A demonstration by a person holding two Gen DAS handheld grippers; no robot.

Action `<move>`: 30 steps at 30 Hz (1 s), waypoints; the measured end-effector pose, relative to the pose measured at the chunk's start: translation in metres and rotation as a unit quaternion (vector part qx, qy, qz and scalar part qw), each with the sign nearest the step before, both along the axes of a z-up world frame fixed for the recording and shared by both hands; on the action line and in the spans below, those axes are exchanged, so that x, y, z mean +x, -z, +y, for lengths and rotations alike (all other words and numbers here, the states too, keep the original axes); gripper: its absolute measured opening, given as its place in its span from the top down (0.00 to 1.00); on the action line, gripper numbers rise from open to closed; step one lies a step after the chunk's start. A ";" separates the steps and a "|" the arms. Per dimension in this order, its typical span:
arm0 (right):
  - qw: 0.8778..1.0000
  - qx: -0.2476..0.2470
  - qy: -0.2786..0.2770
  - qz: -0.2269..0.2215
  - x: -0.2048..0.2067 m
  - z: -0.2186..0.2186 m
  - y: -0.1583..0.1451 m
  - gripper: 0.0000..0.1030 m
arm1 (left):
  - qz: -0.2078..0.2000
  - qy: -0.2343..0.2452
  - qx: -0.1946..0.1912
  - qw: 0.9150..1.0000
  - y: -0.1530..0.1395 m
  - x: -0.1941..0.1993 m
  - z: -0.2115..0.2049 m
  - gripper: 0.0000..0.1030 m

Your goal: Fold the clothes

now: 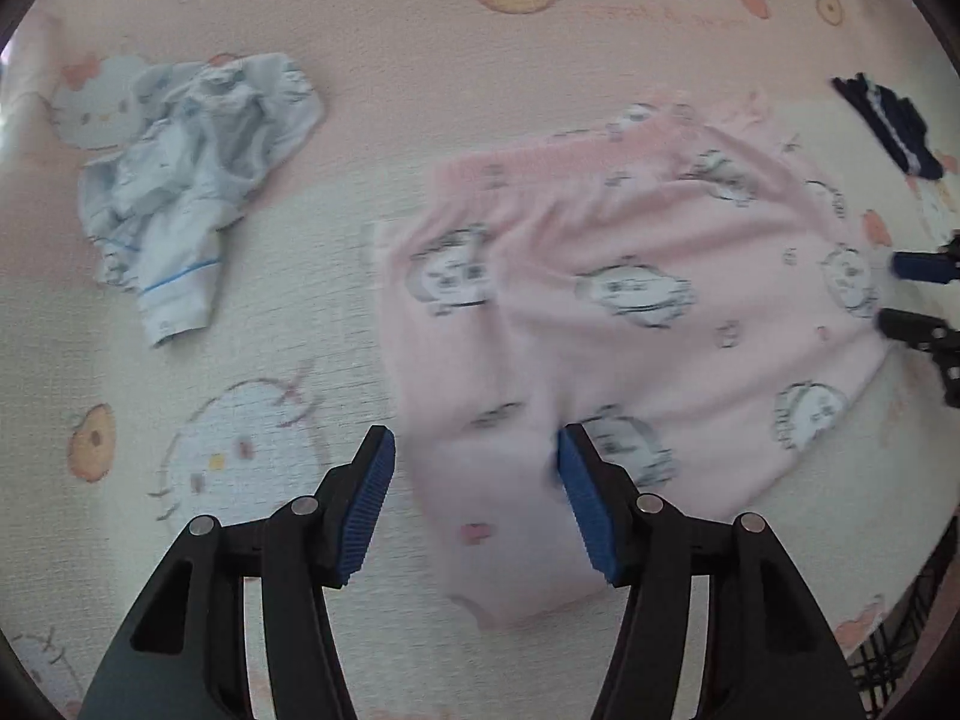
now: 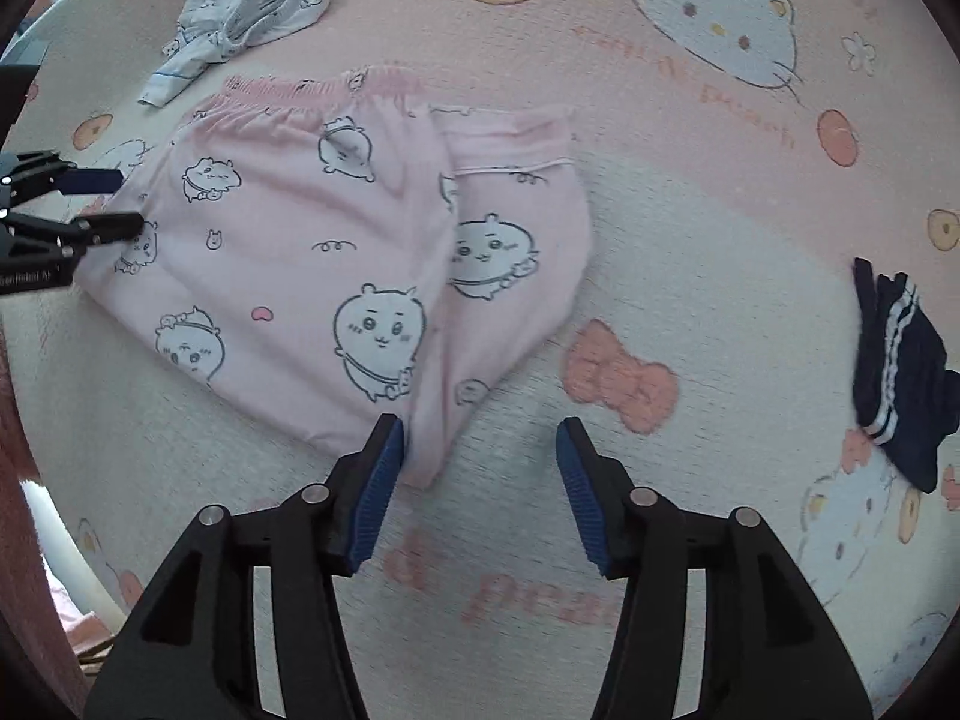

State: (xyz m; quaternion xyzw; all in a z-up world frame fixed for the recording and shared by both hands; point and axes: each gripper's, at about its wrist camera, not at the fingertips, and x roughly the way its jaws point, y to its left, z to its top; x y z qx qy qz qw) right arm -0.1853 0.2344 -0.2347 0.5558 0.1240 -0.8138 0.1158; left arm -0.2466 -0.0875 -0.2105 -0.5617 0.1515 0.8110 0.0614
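Observation:
Pink pyjama trousers (image 2: pixel 288 252) printed with white cartoon animals lie folded on the bed, waistband to the far side. In the left wrist view the same trousers (image 1: pixel 630 312) look blurred. My left gripper (image 1: pixel 476 480) is open just above their near corner, with pink cloth between its blue pads but not pinched. That left gripper (image 2: pixel 123 201) also shows at the garment's left edge in the right wrist view. My right gripper (image 2: pixel 480 468) is open over the sheet beside the trousers' bottom corner, holding nothing. It appears as the right gripper (image 1: pixel 891 291) at the frame's right edge.
A crumpled white garment (image 1: pixel 192 180) with blue trim lies to the far left, seen again as the white garment (image 2: pixel 252 6). A navy garment (image 2: pixel 900 372) with white stripes lies to the right. The pink cartoon-cat bedsheet (image 2: pixel 690 228) covers everything underneath.

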 end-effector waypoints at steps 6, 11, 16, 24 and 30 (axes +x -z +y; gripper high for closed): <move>0.989 -0.084 0.120 -0.010 0.005 0.038 -0.016 0.52 | -0.040 -0.163 0.143 0.975 -0.005 0.016 -0.057 0.42; 0.986 -0.110 0.126 -0.031 0.011 0.021 -0.004 0.52 | -0.027 -0.135 0.051 0.989 -0.002 0.034 -0.040 0.44; 0.991 0.068 0.112 0.005 0.019 0.016 -0.001 0.44 | -0.023 -0.161 0.038 0.986 -0.002 0.039 -0.051 0.44; 0.970 -0.140 0.189 -0.060 -0.004 0.044 -0.002 0.45 | -0.044 -0.161 0.138 0.976 0.009 0.026 -0.032 0.44; 0.970 -0.140 0.188 -0.069 0.000 0.022 0.011 0.42 | -0.060 -0.162 0.213 0.962 0.017 0.021 -0.016 0.44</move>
